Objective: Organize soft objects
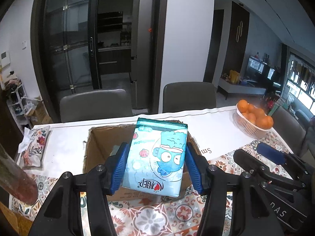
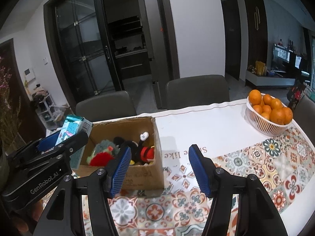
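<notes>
Left claw [image 1: 155, 163]: pinching the pack [image 1: 157, 155] by its two long sides, pads flat against the wrapper.
Right claw [image 2: 159, 169]: spread, holding nothing, in front of the box and to its right, over the tabletop [image 2: 206, 129].
Pack: a pale blue tissue pack with a cartoon fish, held tilted in the air above the box [image 1: 98, 137], not touching it.
Box: open cardboard, landmark on the patterned cloth; inside lie a green-and-red plush [image 2: 102, 153] and a black-and-red plush [image 2: 141, 151].
Pouch [image 1: 34, 149]: floral, lying flat well to the left of the box, not yet put away.
Basket [image 2: 263, 125]: oranges, well to the right of the box, no part of the job.
Handling: the pack looks light and squashy, with a slick film wrapper; it will likely dent under pressure and could slide if gripped only at a corner.
Hold: the mid-length side grip seen here seems soundest; firm but not crushing.
Step, as I judge it: lowering the pack into the box beside the plush toys, then likely the pouch.
</notes>
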`<state>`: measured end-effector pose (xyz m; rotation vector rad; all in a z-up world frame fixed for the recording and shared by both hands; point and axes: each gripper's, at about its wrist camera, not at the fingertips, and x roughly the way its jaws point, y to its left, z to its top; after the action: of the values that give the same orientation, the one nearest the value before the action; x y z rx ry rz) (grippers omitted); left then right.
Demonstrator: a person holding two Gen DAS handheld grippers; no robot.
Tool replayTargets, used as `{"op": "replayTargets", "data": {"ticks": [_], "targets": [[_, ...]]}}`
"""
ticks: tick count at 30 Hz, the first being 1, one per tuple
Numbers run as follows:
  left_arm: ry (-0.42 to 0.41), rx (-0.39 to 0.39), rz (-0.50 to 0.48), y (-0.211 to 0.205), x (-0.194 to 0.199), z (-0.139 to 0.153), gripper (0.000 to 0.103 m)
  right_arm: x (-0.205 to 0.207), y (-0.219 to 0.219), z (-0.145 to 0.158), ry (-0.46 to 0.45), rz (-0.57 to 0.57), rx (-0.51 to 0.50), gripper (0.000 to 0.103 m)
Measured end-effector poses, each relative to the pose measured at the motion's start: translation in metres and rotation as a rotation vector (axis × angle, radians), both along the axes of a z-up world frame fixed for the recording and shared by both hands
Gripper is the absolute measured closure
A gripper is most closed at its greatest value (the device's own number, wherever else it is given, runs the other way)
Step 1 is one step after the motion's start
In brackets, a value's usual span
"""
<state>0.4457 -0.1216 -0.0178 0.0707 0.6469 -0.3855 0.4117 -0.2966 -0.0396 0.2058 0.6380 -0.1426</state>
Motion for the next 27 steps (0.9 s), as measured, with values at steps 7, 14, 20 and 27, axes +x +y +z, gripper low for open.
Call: {"op": "replayTargets", "data": {"ticks": [7,14,20,27], "targets": [[0.052,0.017,-0.016,-0.021,0.032,-0.008,0.047,0.018,-0.009,-0.008,0.023,-0.01,-0.008,0.041],[0.086,0.042,-0.024,-0.038,0.054,-0.023,0.047,0.036,-0.022,-0.021,0.061,-0.039,0.003,0.041],[0.14,0.039,-0.039,-0.05,0.07,-0.041,0.04,0.047,-0.029,-0.032,0.091,-0.056,0.0,0.041],[0.135,0.055,-0.017,-0.054,0.076,-0.048,0.031,0.053,-0.033,-0.039,0.119,-0.064,0.005,0.041]]}}
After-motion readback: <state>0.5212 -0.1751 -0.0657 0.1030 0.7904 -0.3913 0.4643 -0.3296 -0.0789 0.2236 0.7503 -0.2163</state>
